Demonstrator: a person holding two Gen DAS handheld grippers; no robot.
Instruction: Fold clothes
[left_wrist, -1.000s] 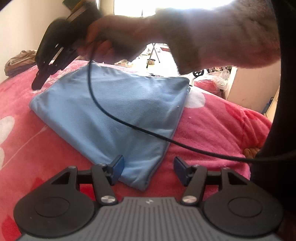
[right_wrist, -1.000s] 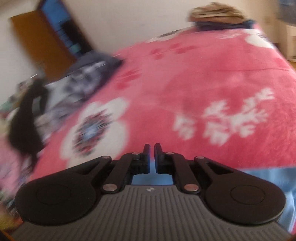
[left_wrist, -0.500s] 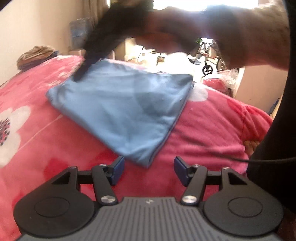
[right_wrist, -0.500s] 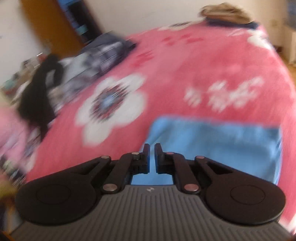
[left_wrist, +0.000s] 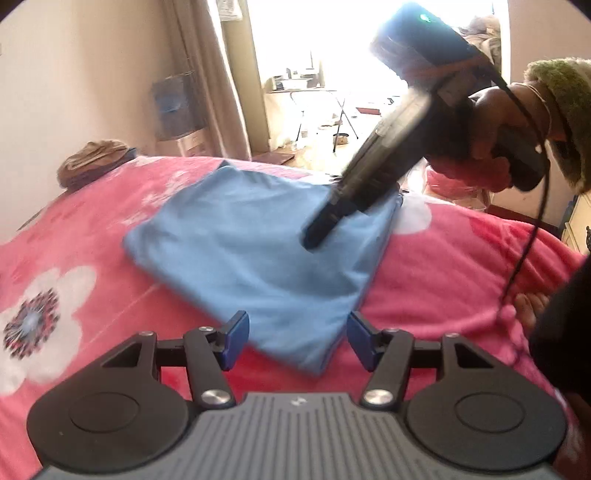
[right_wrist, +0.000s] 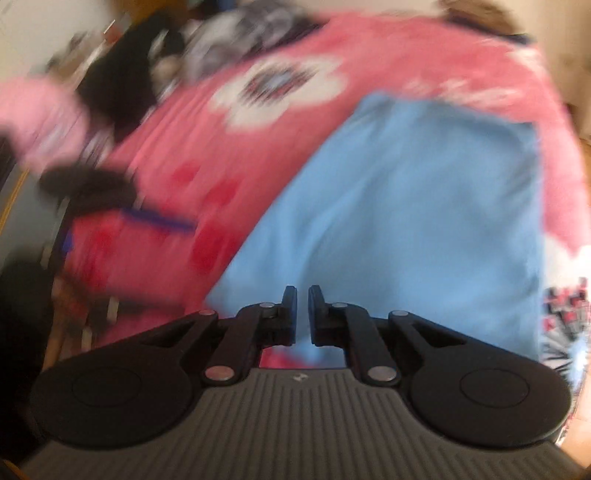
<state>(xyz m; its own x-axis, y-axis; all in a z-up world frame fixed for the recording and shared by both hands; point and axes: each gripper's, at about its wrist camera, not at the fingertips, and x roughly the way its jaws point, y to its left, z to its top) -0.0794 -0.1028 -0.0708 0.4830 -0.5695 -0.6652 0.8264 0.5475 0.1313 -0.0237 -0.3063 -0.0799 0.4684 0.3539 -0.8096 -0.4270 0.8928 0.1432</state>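
Observation:
A light blue folded cloth (left_wrist: 258, 236) lies flat on a pink floral blanket (left_wrist: 461, 266). My left gripper (left_wrist: 298, 339) stands open just above the cloth's near corner, one blue pad on each side of it. A hand holds my right gripper (left_wrist: 314, 239), which slants down with its tip over the right part of the cloth; whether it touches is unclear. In the blurred right wrist view the right gripper (right_wrist: 303, 314) is shut with nothing between its fingers, low over the cloth (right_wrist: 406, 221). The left gripper's blue pads (right_wrist: 159, 221) streak past at the left.
A brown and dark pile of clothes (left_wrist: 96, 164) sits at the blanket's far left, with a cardboard box (left_wrist: 177, 110) and a curtain behind it. A black cable (left_wrist: 528, 229) hangs at the right. Dark and patterned garments (right_wrist: 122, 85) lie at the bed's far end.
The right gripper swung from the cloth's far left corner across to its right part and now points down at it. The left gripper stayed open near the front corner.

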